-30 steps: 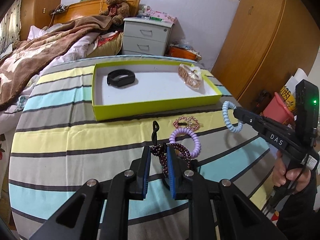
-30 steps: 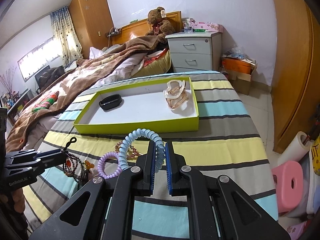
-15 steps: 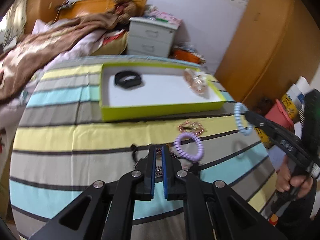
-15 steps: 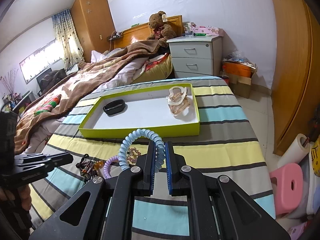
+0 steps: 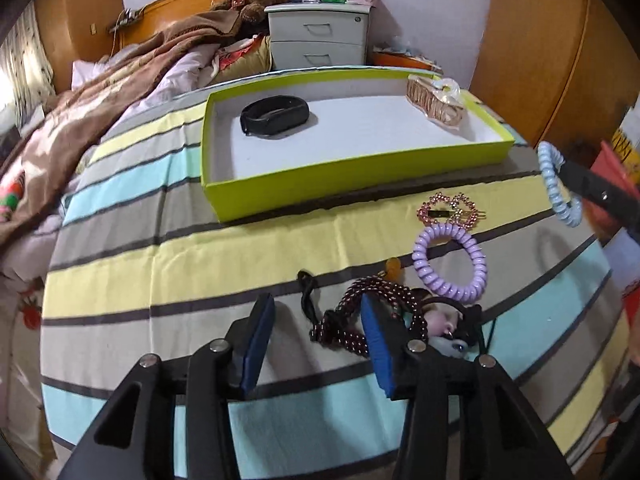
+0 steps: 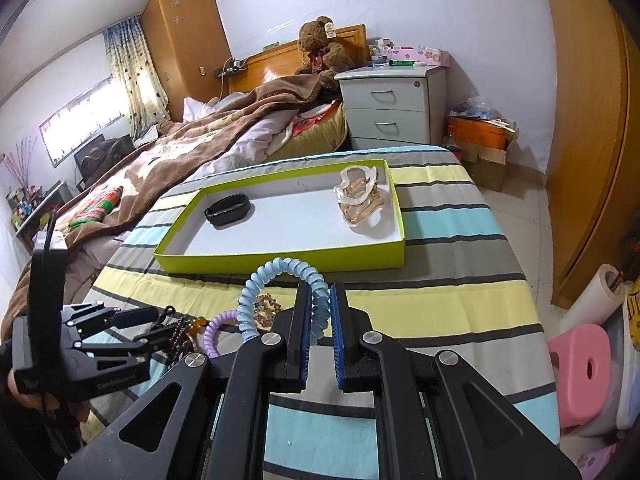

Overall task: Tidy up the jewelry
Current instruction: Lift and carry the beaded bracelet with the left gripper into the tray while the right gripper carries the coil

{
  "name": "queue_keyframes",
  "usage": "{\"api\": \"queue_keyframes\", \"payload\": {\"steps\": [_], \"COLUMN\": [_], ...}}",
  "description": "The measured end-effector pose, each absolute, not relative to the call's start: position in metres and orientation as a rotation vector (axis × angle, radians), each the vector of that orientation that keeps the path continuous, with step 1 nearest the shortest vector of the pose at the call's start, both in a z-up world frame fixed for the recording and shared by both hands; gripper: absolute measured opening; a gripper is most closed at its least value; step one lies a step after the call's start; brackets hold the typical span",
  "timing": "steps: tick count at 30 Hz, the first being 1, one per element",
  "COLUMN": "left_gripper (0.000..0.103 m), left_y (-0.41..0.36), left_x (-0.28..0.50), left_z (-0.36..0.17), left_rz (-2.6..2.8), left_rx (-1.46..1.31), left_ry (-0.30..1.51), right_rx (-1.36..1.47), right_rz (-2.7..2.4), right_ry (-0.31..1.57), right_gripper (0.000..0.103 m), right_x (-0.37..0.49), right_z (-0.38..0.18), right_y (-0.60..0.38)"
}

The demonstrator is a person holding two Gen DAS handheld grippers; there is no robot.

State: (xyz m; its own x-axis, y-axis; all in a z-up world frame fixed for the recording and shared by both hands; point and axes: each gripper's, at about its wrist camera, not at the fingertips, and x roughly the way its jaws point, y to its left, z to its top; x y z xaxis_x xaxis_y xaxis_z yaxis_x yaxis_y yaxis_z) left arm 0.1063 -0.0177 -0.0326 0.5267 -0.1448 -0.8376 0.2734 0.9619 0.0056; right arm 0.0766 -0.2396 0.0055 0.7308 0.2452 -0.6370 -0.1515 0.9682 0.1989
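My left gripper point(image 5: 316, 312) is open and low over the striped cloth, its jaws either side of a dark red bead bracelet point(image 5: 360, 316) and its black cord. A purple coil hair tie point(image 5: 450, 264) and a pink rhinestone clip point(image 5: 448, 208) lie just beyond. My right gripper point(image 6: 319, 312) is shut on a blue coil hair tie point(image 6: 276, 280), held above the table in front of the lime-green tray point(image 6: 280, 260). The tray holds a black band point(image 6: 228, 210) and a clear amber hair claw point(image 6: 360, 200). The blue tie also shows in the left wrist view point(image 5: 556, 184).
The table wears a striped cloth point(image 5: 200, 256). A bed with a brown blanket point(image 6: 168, 152) stands left, a grey nightstand point(image 6: 392, 104) behind, wooden wardrobe doors point(image 6: 588, 120) right. A pink stool point(image 6: 580, 364) stands on the floor at the right.
My left gripper was shut on the bead bracelet and held it up; it lowered to the cloth and has now opened, leaving the bracelet lying there. The right gripper stayed shut on the blue tie.
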Motion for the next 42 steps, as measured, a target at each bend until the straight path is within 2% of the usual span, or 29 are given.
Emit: {"api": "queue_keyframes", "payload": {"steps": [2,4,5,7,9,30,42], "left_gripper": [0.047,0.035,0.033,0.018,0.015,0.015,0.015], "left_y": [-0.022,-0.022,-0.022,-0.024,-0.023,-0.004,0.009], "left_x": [0.105,0.104,0.104,0.103,0.103,0.098,0.131], "left_z": [-0.033,-0.033,-0.033,-0.031,-0.031,0.021,0.052], "left_rz": [-0.249,-0.276,-0.288,-0.292,-0.299,-0.343,-0.315], "left_rx": [0.162,0.157,0.151,0.151,0.135,0.006,-0.025], "left_ry": [0.965,0.959,0.961,0.959,0.960,0.858,0.805], "right_rx": [0.141,0.136,0.135,0.136,0.136,0.125,0.095], "right_rz": [0.221,0.223,0.224,0.223,0.221,0.210,0.222], "right_ry": [0.722,0.722,0.722,0.723,0.722,0.675,0.669], "right_gripper": [0.010,0.010,0.010,0.010,0.010,0.010,0.010], "right_x": [0.078,0.078,0.078,0.079,0.079,0.082,0.120], "right_z": [0.005,0.004,0.004,0.004,0.004,0.035,0.056], "right_y": [-0.239,-0.239,-0.239,-0.239,-0.239,-0.239,-0.224]}}
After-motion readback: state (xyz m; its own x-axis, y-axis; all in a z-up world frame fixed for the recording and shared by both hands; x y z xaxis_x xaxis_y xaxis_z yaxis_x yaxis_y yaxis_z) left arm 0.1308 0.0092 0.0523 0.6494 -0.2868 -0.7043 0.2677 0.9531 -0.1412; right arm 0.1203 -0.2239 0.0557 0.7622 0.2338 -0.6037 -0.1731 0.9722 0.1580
